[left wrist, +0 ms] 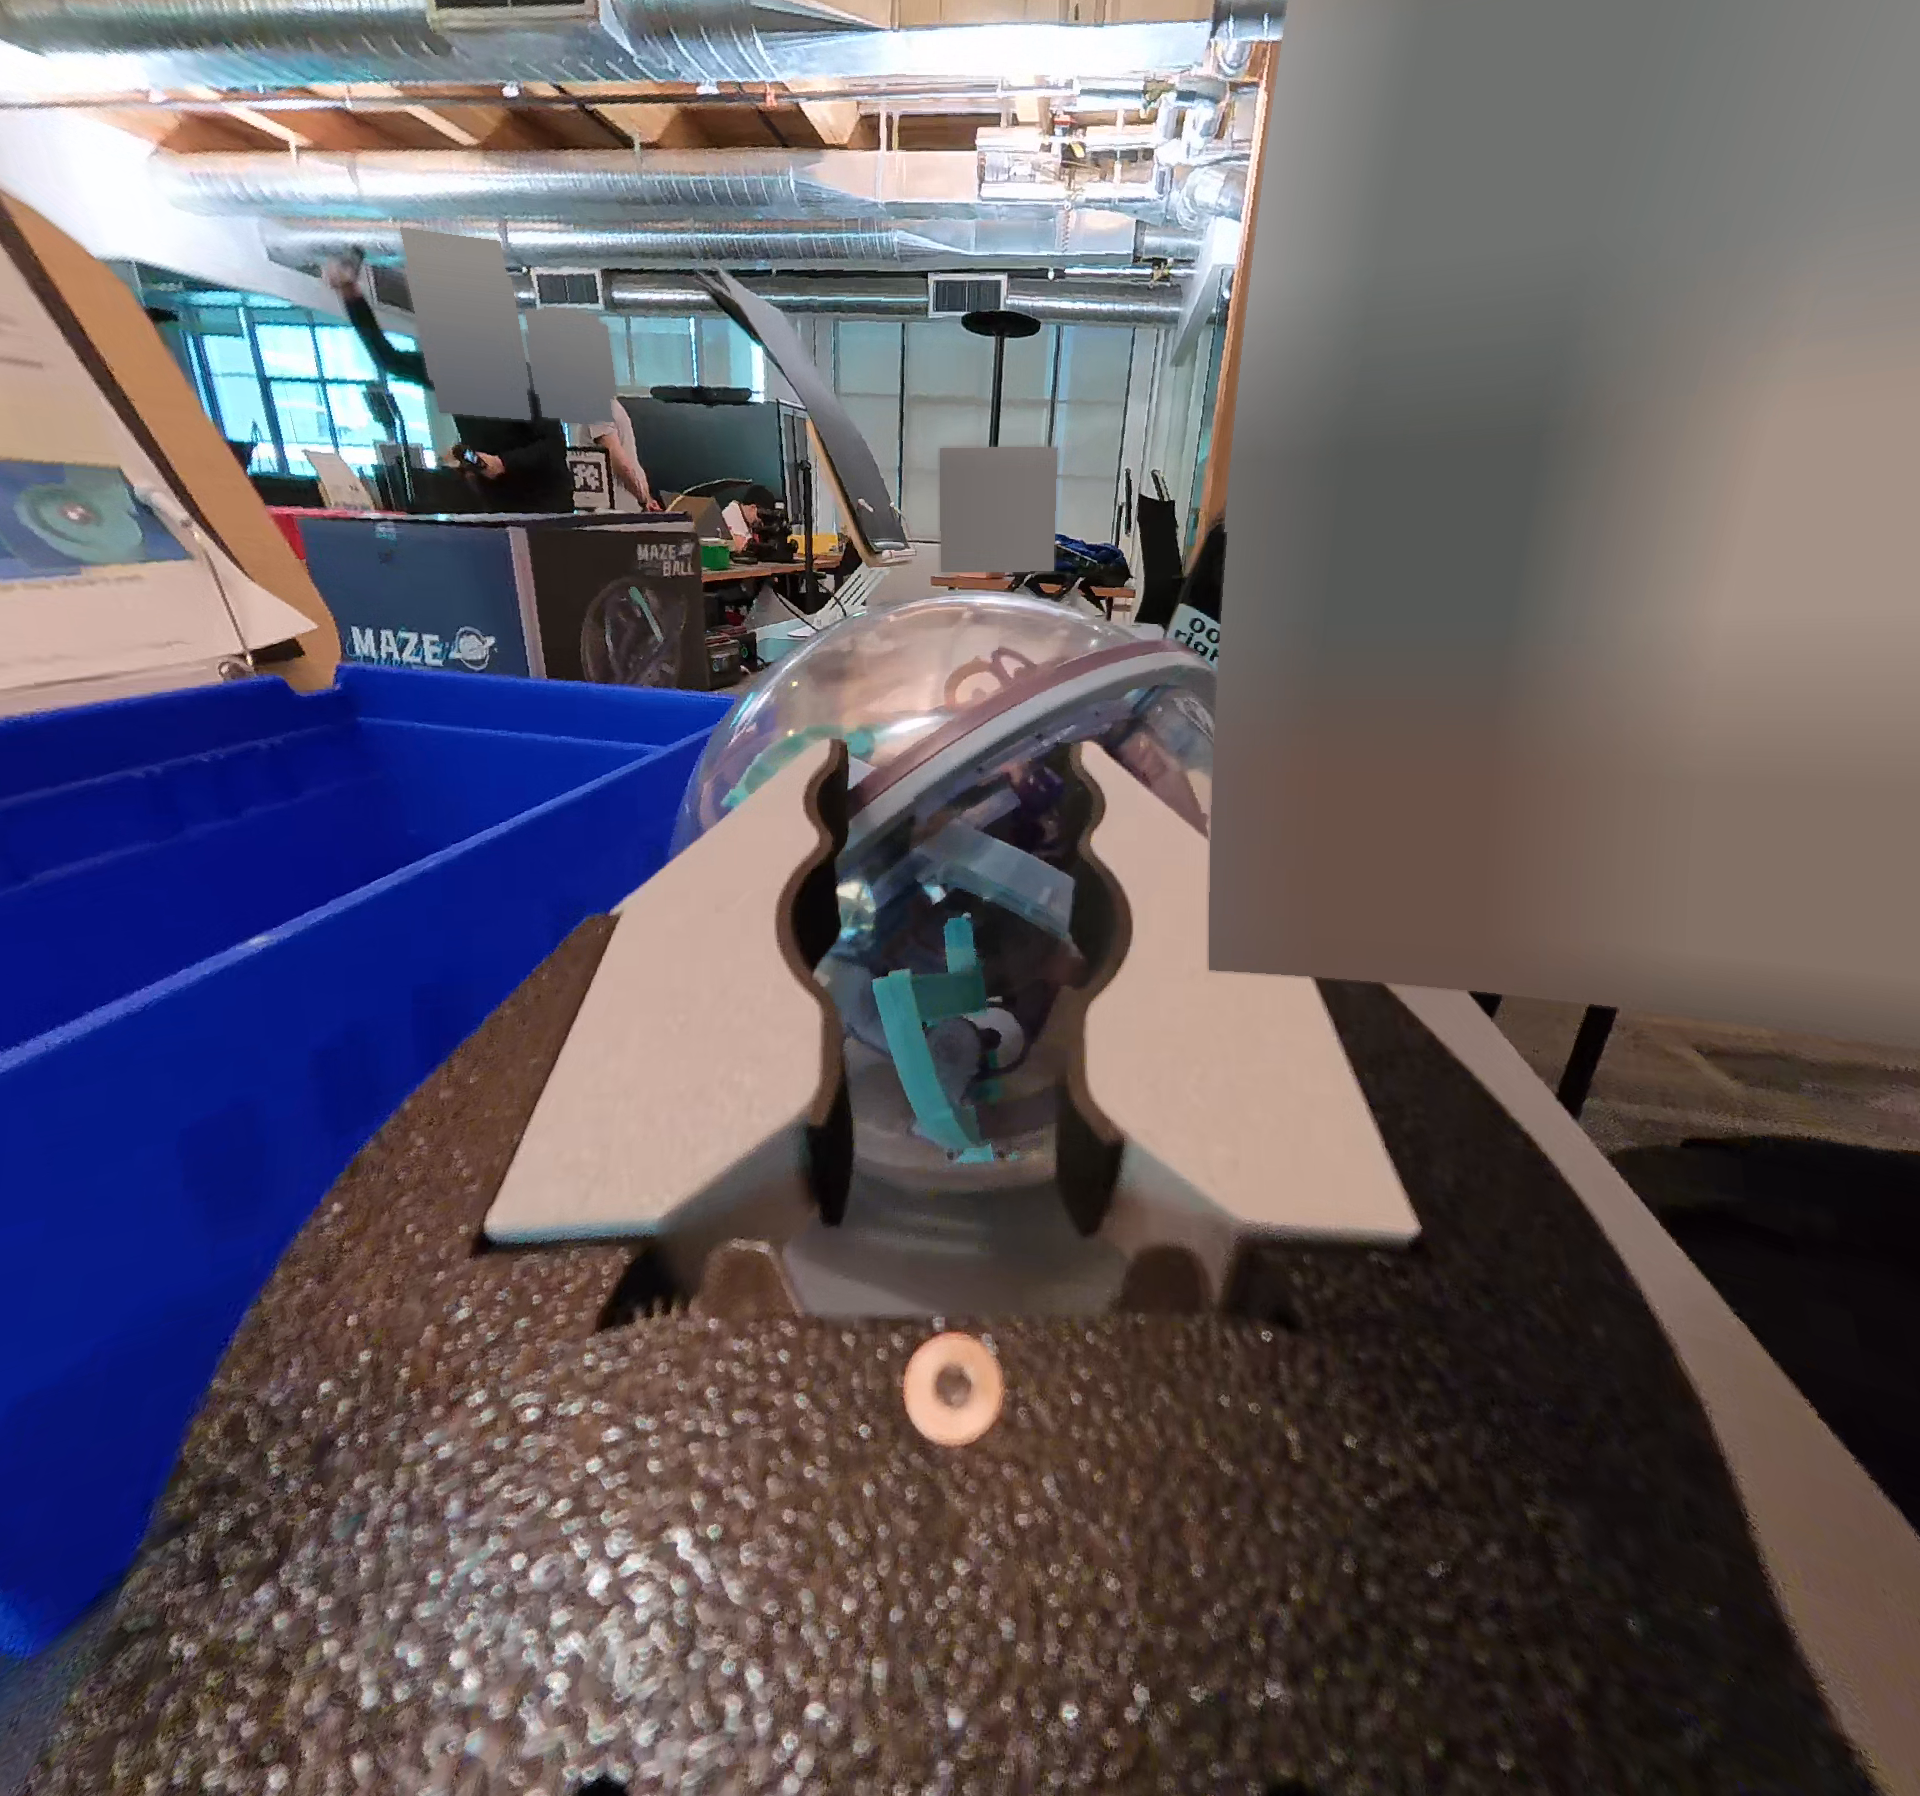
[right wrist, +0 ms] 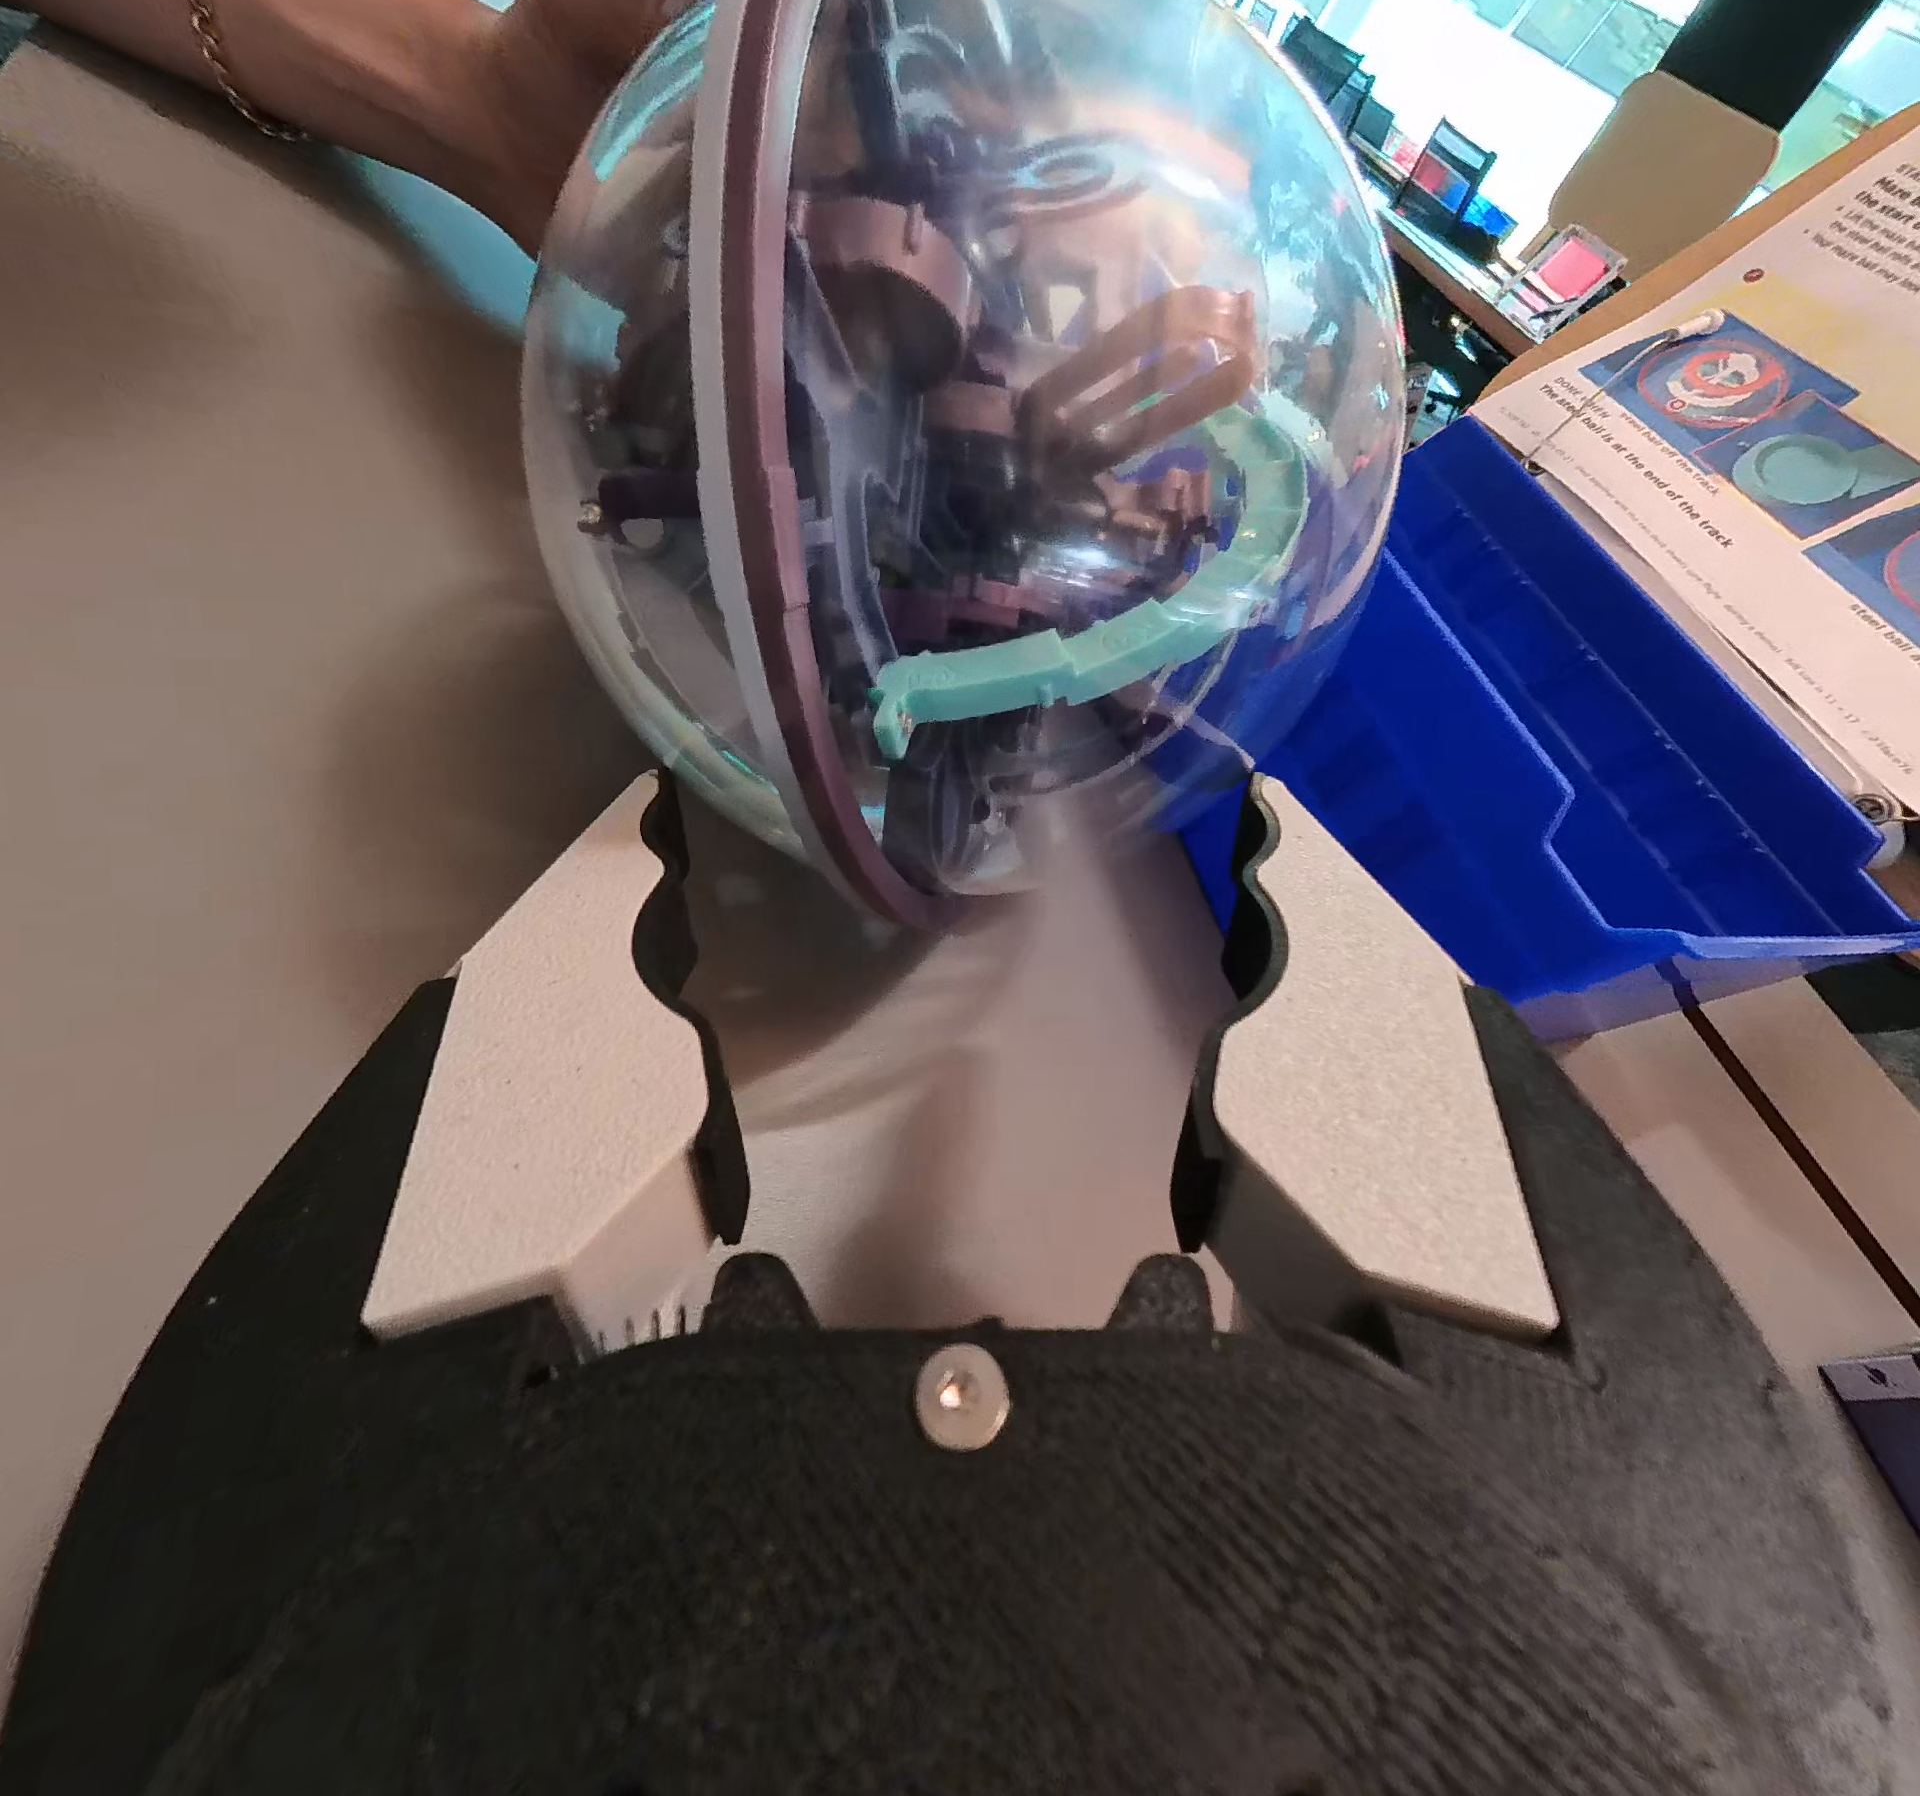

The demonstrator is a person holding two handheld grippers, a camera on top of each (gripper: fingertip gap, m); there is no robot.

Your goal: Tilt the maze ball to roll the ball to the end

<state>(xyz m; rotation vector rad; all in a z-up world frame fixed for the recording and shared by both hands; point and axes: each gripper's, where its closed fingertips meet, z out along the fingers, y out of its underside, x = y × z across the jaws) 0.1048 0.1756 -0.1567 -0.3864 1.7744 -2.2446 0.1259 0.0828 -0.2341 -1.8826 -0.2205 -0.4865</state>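
Sitting beside the maze ball is a big blue plastic bin [left wrist: 312, 863]; what lies inside it cannot be told. The clear round plastic maze ball [right wrist: 966, 396] has teal and purple tracks inside. The left gripper [left wrist: 956, 915] has its fingers squeezed on the ball. The right gripper [right wrist: 956, 998] has its fingers wide apart just under the ball, above the pale worktop [right wrist: 260, 707].

- Bold white lettering and a logo ran across a blue and black box [left wrist: 499, 603] at 10 o'clock in the left wrist view.
- Printed lines and coloured diagrams covered an instruction sheet [right wrist: 1714, 458] at 2 o'clock in the right wrist view.
- A black-and-white sticker [left wrist: 1195, 626], partly cut off, showed at 2 o'clock in the left wrist view.
- Tiny raised marks on the teal track [right wrist: 1091, 666] inside the maze ball [right wrist: 966, 344] were too small to read.
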